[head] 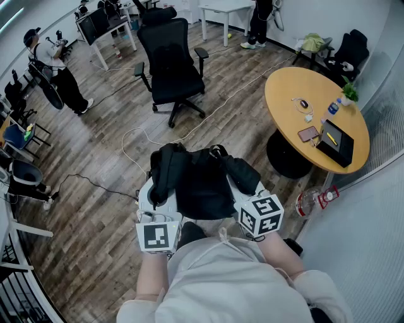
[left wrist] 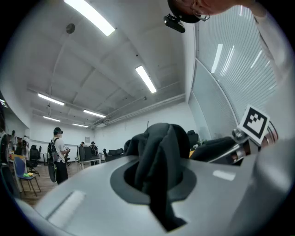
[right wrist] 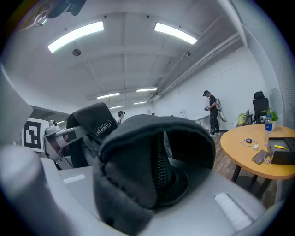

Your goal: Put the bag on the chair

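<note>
Tally: open office floor, round tabletop at right.
One black fabric bag (head: 202, 180); two tongs, left tongs (head: 154, 200) and right tongs (head: 250, 192); one black swivel office chair (head: 170, 63) mid-floor; one round wooden tabletop (head: 290, 94) bearing one blue-capped bottle (head: 332, 108) and one phone (head: 308, 134).

Room overview. A round table (head: 297, 94) is standing on a plank floor (head: 95, 189), carrying a plant (head: 349, 93), a bottle (head: 332, 108), a phone (head: 308, 134) and a black case (head: 336, 144). Beyond the table, a white desk (head: 224, 9) is standing near the far wall, with a person (head: 259, 22) standing beside it. Well left of the table, a monitor desk (head: 107, 25) is standing, with a second person (head: 53, 69) standing near it. A white cable (head: 136, 135) is trailing over the floor left of the table. Just beside the table, a ribbed wall (head: 385, 126) is rising. Overhead, strip lights (right wrist: 76, 34) are glowing on a white ceiling (right wrist: 124, 60).
</note>
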A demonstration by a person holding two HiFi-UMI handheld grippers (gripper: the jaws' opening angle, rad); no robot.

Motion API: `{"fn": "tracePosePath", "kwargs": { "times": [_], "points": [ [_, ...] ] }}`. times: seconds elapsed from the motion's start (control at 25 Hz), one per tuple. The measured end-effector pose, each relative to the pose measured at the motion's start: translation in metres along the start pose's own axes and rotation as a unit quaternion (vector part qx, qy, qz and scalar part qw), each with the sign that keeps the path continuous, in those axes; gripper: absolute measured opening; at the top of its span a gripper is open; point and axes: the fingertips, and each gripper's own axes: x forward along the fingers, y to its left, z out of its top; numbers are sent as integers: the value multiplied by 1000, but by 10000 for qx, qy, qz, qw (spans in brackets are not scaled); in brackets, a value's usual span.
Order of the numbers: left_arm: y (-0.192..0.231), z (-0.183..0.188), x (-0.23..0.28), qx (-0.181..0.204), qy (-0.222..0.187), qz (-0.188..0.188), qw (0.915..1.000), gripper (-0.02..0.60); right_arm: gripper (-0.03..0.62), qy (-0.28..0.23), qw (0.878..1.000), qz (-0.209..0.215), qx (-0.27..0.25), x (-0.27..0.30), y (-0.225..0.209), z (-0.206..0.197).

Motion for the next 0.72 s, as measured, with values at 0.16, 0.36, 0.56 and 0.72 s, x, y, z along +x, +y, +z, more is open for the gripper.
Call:
{"fn": "tracePosePath", "kwargs": {
  "times": [0.16, 0.36, 0.56, 0.72],
  "points": [
    [1, 4, -2, -31, -7, -19, 10000, 23, 28, 25, 10000, -13, -9, -2, 2, 2],
    [-4, 5, -3, -13, -9, -6, 10000, 23, 28, 50, 10000, 27, -21, -5, 1, 0],
    [-1, 4, -2, 64, -67, 23, 10000, 23, 28, 46, 9998, 56, 158, -3, -1, -1],
    [-5, -1, 4, 105, -80, -16, 9999, 23, 27, 59, 9996, 52, 288, 0, -9, -5]
  ]
}}
